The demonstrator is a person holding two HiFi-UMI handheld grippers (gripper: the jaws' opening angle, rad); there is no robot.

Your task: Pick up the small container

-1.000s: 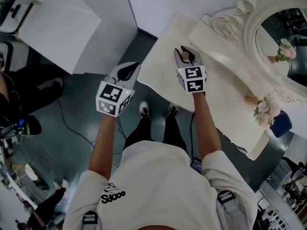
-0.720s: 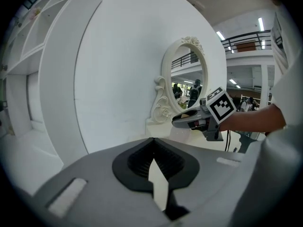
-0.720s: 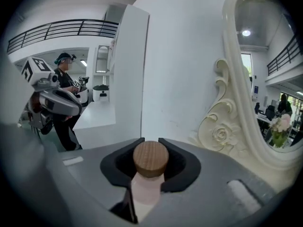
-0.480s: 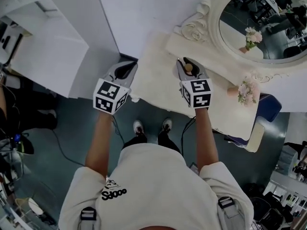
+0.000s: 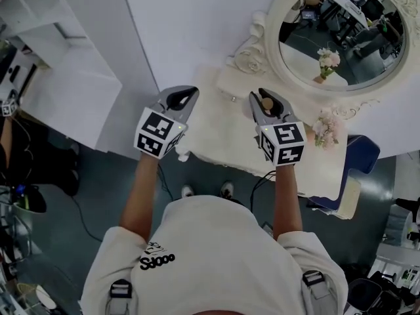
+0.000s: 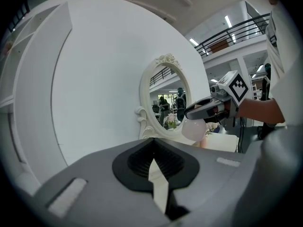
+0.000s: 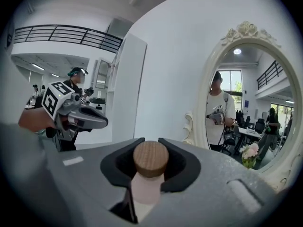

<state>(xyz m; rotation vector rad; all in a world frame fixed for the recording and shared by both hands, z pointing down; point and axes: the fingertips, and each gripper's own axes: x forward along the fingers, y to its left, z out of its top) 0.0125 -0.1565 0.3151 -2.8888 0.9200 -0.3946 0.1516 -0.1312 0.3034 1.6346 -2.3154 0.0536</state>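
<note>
Nearest, the right gripper (image 7: 150,143) is clamped on the small container (image 7: 147,188), a pale pink jar held over the cream table (image 5: 216,133). Its wooden stopper (image 7: 150,159) is in place, so what it holds cannot be told. The left gripper (image 6: 152,143) has its jaws together, nothing between. Farther off, flowers (image 5: 326,123) stand before the oval mirror (image 5: 341,38).

The cream table (image 5: 216,133) spreads beneath both pairs of jaws. Ahead of the right gripper (image 5: 266,97) jaws stands an ornate mirror (image 5: 252,58), with flowers (image 5: 325,126) to their right.
</note>
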